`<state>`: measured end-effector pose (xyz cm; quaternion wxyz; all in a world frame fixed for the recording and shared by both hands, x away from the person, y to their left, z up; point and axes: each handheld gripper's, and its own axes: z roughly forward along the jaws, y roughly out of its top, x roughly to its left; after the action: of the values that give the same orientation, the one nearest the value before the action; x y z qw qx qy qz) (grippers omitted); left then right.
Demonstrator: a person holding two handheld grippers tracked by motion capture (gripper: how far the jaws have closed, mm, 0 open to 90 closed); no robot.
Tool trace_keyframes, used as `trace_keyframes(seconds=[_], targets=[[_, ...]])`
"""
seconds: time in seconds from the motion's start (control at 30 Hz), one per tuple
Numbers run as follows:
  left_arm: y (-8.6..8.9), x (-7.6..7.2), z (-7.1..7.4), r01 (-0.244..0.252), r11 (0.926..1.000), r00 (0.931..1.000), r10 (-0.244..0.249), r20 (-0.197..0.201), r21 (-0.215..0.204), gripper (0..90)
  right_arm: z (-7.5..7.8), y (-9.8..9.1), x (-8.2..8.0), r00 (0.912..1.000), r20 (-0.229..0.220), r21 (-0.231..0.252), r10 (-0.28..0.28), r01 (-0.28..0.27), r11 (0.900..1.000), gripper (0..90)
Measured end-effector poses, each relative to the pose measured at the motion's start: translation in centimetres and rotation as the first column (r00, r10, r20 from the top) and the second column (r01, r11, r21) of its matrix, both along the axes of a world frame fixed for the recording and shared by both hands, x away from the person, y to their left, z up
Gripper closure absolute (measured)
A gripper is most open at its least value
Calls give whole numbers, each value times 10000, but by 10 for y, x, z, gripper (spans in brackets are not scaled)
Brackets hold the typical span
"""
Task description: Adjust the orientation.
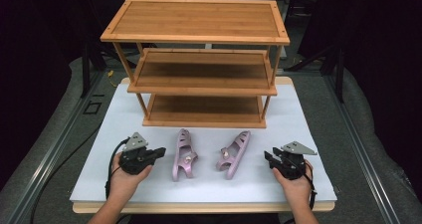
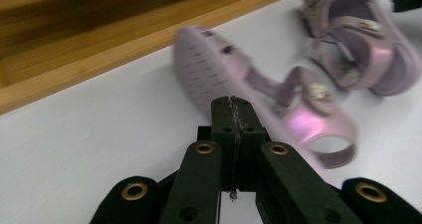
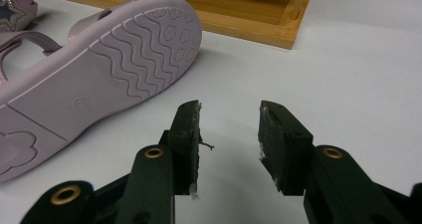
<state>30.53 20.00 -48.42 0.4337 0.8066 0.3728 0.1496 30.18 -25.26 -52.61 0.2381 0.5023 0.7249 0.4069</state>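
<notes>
We have yet to begin: both pink sandals (image 1: pixel 184 155) (image 1: pixel 234 154) lie before the bare rack (image 1: pixel 199 64) (presumably their destination), left gripper (image 1: pixel 160 152) pressed together, right gripper (image 1: pixel 268 157) parted, neither holding anything

Left gripper (image 1: pixel 160 152) jaws together, right gripper (image 1: pixel 267 157) jaws apart

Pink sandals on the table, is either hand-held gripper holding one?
No. The left hand-held gripper is shut on nothing, the right hand-held gripper is open, and both pink plastic sandals lie untouched.
</notes>
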Motion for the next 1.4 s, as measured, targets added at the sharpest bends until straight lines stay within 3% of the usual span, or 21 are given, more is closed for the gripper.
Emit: trace_keyframes(seconds=[0.2, 0.57, 0.8, 0.9, 1.07, 1.13, 1.17, 1.23, 1.3, 1.4], targets=[[-22, -4, -2, 528, 9981, 9986, -528, 3, 324, 899, -1, -2, 0, 10000, -53, 129, -82, 83, 9999, 586], [-24, 1, -11, 598, 9982, 9975, -594, -392, 86, 900, -1, -3, 1, 9999, -108, 334, -86, 89, 9994, 575], [-21, -2, -11, 474, 9978, 9988, -468, -146, 463, 900, -2, -5, 1, 9999, -120, 397, -116, 121, 9991, 571], [-9, -1, -12, 248, 9986, 9992, -233, -327, 462, 900, -2, -7, 1, 9998, -111, 494, -145, 150, 9987, 568], [5, -2, -19, -326, 9941, 9981, 377, -482, 1032, 900, -2, -8, 1, 9996, -262, 512, -114, 128, 9986, 567], [13, -1, -26, -585, 9919, 9954, 665, -690, 1127, 900, -3, -8, 1, 9997, -173, 565, -164, 173, 9982, 565], [19, 1, -29, -688, 9947, 9913, 769, -1068, 770, 900, -3, -8, 1, 9998, -151, 608, -152, 161, 9980, 565], [22, 3, -32, -797, 9938, 9886, 887, -1217, 772, 900, -3, -8, 1, 9997, -151, 630, -172, 181, 9979, 564], [22, 5, -36, -948, 9891, 9860, 1089, -1261, 1125, 900, -3, -9, 1, 9996, -226, 639, -174, 188, 9978, 561], [25, 7, -40, -1091, 9856, 9796, 1287, -1541, 1293, 899, -3, -10, 1, 9995, -261, 680, -181, 198, 9975, 560]])
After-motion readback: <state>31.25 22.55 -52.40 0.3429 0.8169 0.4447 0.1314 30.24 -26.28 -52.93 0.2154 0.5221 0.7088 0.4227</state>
